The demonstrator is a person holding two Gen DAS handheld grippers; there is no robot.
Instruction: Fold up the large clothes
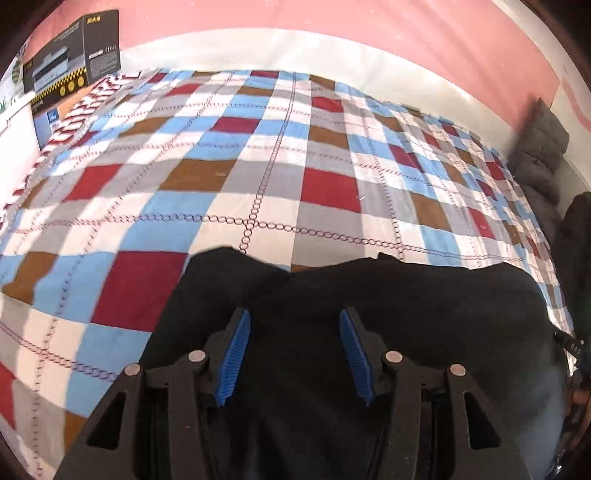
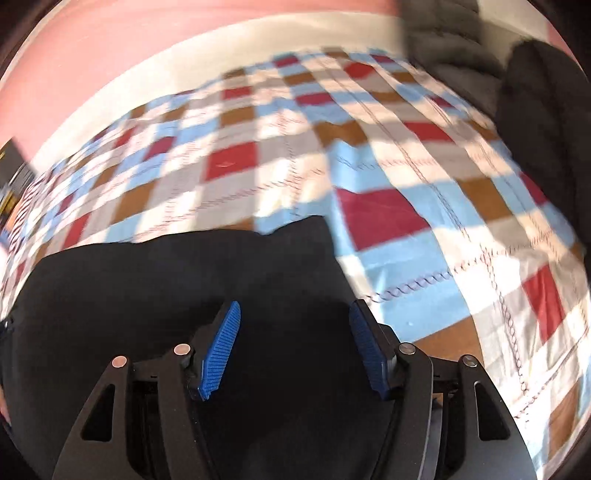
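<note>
A large black garment (image 1: 406, 295) lies spread on the near part of a checked bedspread (image 1: 258, 166). In the left wrist view its far edge runs wavy across the middle of the picture. My left gripper (image 1: 294, 315) hangs over the garment's left portion, its blue pads (image 1: 236, 350) wide apart with only flat cloth showing between them. The same black garment (image 2: 166, 277) fills the lower left of the right wrist view, ending in a corner near the centre. My right gripper (image 2: 295, 306) stands open above that right-hand part, with its right pad (image 2: 369, 350) near the cloth's edge.
A dark printed cardboard box (image 1: 70, 55) stands at the bed's far left corner. A grey quilted jacket (image 1: 539, 147) and another dark garment (image 2: 539, 110) lie along the bed's right side. A pink wall (image 1: 332, 22) rises behind the bed. The right wrist view is motion-blurred.
</note>
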